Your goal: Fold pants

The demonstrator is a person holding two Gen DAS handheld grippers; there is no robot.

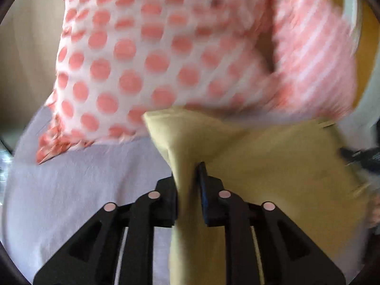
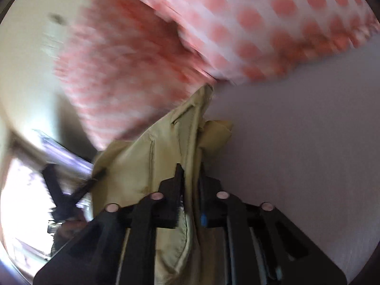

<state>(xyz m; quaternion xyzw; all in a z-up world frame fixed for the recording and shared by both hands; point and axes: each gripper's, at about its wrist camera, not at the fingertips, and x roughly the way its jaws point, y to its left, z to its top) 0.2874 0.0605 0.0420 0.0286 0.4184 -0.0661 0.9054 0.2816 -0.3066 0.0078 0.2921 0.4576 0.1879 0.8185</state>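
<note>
The pants [image 1: 273,166] are olive-yellow cloth. In the left wrist view my left gripper [image 1: 188,180] is shut on a bunched edge of them, and the cloth spreads out to the right above a lavender bed sheet [image 1: 71,201]. In the right wrist view my right gripper [image 2: 190,178] is shut on another part of the pants [image 2: 147,156], by a seam and a pocket. The other gripper [image 2: 68,190] shows dark at the left of that view, at the cloth's far edge. Both views are blurred.
A pillow with pink dots [image 1: 147,54] and a pink striped pillow [image 1: 313,54] lie just behind the pants; both show in the right wrist view too [image 2: 273,23]. The lavender sheet [image 2: 296,154] spreads below. A bright window [image 2: 21,201] is at the left.
</note>
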